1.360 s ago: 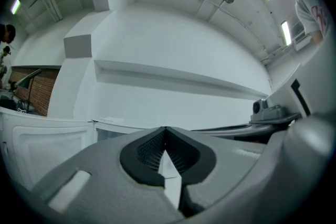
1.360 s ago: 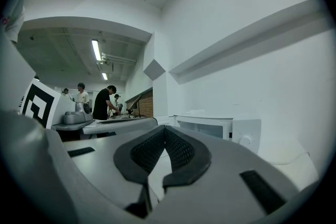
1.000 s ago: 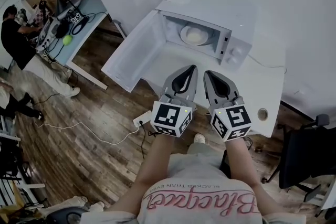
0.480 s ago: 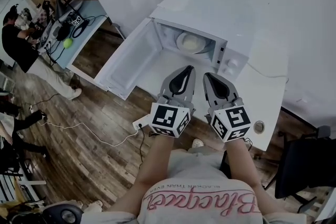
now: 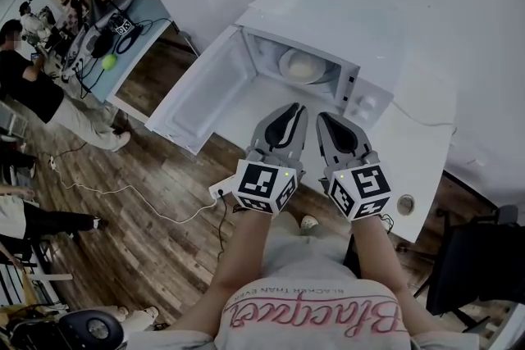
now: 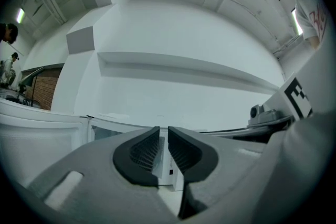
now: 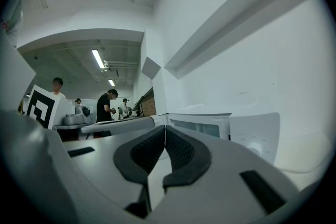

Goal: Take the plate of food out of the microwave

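The white microwave [image 5: 365, 33] stands open on a white table [image 5: 422, 152], its door [image 5: 201, 98] swung out to the left. Inside sits the plate of food [image 5: 303, 66], a pale mound on a round plate. Both grippers point level at the opening, side by side, short of the cavity. My left gripper [image 5: 295, 106] [image 6: 163, 131] holds nothing, its jaws together but for a thin slit. My right gripper [image 5: 321, 116] [image 7: 165, 128] is shut and empty. The right gripper view shows the microwave's front [image 7: 210, 126] and its knob panel [image 7: 255, 147] ahead.
A desk with gear and a green ball [image 5: 107, 61] stands far left, with a person [image 5: 33, 86] beside it. A power strip [image 5: 221, 189] and cable lie on the wooden floor. A small round object [image 5: 404, 205] sits at the table's near edge. A black chair [image 5: 484, 258] is at right.
Both grippers have edged closer to the microwave's opening, still side by side. The person at the far-left desk has shifted.
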`<act>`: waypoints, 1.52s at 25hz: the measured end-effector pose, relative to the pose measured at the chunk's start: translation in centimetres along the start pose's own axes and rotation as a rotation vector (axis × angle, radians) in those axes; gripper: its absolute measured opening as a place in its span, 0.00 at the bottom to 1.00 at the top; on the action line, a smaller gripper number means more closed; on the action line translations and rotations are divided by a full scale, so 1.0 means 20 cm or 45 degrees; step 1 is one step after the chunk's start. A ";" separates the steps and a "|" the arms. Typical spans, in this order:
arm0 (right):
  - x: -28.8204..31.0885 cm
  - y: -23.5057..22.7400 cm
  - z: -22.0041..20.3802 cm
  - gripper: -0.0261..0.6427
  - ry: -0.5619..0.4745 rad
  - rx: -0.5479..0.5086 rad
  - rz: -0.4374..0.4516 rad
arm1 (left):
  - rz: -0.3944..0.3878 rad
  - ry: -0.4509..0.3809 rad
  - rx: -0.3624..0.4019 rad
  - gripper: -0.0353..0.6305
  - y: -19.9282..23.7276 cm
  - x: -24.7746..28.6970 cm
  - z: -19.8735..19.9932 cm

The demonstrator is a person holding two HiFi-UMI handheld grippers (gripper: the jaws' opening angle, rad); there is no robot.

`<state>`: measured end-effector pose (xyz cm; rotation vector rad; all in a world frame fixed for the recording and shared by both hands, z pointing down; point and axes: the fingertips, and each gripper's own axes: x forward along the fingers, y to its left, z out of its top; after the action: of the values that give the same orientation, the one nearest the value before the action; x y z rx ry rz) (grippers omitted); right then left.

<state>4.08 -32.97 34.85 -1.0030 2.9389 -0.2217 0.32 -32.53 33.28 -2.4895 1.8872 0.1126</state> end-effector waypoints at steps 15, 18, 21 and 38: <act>0.11 -0.02 -0.12 0.06 0.068 0.009 -0.035 | -0.016 0.043 -0.046 0.19 0.13 0.03 -0.11; 0.16 -0.02 -0.13 0.06 0.080 0.015 -0.049 | -0.014 0.064 -0.029 0.06 0.19 0.05 -0.13; 0.22 -0.04 -0.14 0.06 0.082 0.015 -0.073 | -0.038 0.076 -0.023 0.06 0.25 0.09 -0.14; 0.61 -0.13 -0.20 0.28 0.085 0.146 -0.248 | -0.222 0.140 -0.057 0.06 0.61 0.31 -0.24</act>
<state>-4.32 -41.92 39.45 -1.2876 2.8458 -0.4312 -9.57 -42.10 38.04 -2.7300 1.7104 0.0156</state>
